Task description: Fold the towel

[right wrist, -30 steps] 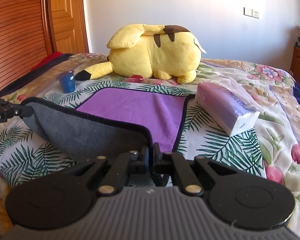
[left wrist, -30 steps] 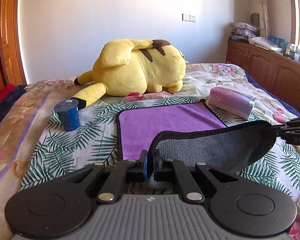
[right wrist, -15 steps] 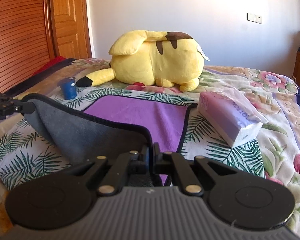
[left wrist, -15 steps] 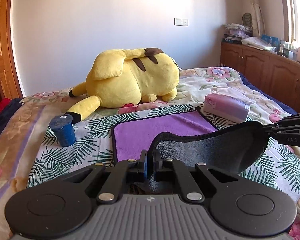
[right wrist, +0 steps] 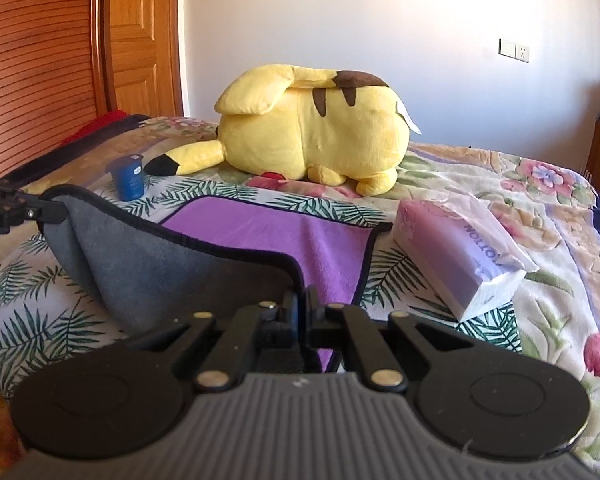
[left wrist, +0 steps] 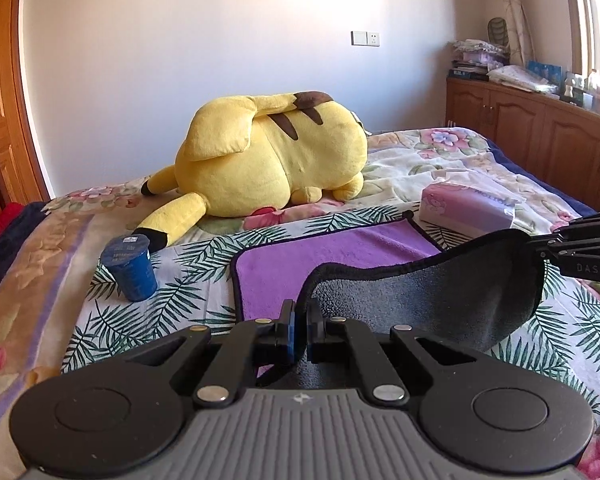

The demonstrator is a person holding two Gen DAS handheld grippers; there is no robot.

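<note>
Purple-faced, grey-backed, the towel (left wrist: 332,264) lies on the bed (left wrist: 40,264) — its near edge lifted. The left gripper (left wrist: 300,330) pinches the left corner, the right gripper (right wrist: 301,316) the right; the edge sags between them.

I'm working in a home bedroom: bed (left wrist: 440,168) w/ floral and palm-leaf bedspread, big yellow plush toy (left wrist: 272,168) lying on it. Wooden door (right wrist: 140,36) and slatted wardrobe front (right wrist: 36,60) on one side, low wood cabinets (left wrist: 540,136) w/ household clutter by the window.
</note>
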